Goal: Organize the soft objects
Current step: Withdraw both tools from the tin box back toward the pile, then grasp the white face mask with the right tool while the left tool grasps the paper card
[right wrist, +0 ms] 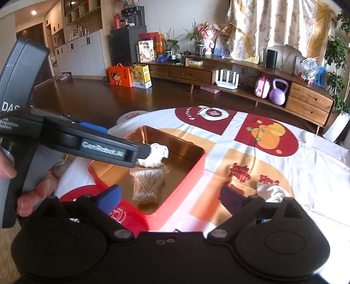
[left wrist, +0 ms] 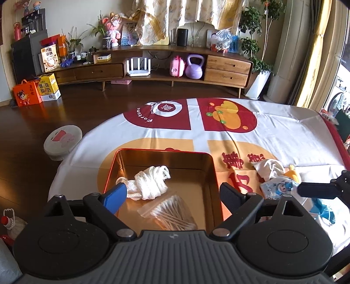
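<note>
A long wooden media console [left wrist: 153,63] lines the wall above dark wood flooring [left wrist: 65,113]. Patterned curtains [left wrist: 188,13] hang above the console, and sunlit potted plants [left wrist: 253,41] stand at its right end.

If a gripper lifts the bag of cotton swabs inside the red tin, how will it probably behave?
The bag of cotton swabs is probably very light: thin sticks in clear plastic. The glossy film looks slippery and may crumple or sag. It lies flat on the red tin floor, so pinching an edge seems easiest.
</note>
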Available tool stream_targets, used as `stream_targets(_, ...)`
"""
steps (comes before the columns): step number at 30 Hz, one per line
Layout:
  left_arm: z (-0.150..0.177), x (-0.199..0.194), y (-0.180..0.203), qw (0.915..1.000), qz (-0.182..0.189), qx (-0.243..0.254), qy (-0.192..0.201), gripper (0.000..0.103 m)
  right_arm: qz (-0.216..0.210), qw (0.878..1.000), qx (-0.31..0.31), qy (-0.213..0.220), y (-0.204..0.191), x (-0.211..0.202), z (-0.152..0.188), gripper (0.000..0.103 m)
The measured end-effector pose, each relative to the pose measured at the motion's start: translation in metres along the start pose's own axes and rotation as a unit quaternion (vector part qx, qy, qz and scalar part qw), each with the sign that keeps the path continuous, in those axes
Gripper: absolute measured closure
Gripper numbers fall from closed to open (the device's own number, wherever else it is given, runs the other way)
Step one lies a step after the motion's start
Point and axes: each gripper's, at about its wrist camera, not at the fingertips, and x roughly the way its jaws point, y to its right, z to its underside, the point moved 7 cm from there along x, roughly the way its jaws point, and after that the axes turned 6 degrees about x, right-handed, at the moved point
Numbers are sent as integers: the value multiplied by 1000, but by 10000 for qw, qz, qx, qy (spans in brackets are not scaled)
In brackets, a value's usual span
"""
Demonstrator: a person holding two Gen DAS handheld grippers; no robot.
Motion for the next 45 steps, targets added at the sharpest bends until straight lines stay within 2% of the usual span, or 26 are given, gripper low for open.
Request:
stream_targets(4,3,-10,8,9999,95,-61,90,4,14,9998,174,99,16,-17,9,1)
stream_targets(10,7,-25,26,9994,199,-84,260,3,69,9984,480,303,42,-41,18,0)
stream_targets(17,16,-39,58,9987,318,-54,387,0,302,9946,652,747,70,-75,28,0)
stream_targets(24,23,-45,94,9969,475,110,621,0,650,9897,808,986,108,-104,41,0)
stream_targets(31,31,-34,131,9954,756,371,465,0,1051,9834,1085,1004,156,-122,63,0)
stream_targets(38,42,-4,154,9961,676,478,291,0,1263,9795,1307,864,190,-122,88,0)
stream_targets(45,57,15,183,9933,810,796,223,0,1365,9792,1357,648,212,-107,105,0)
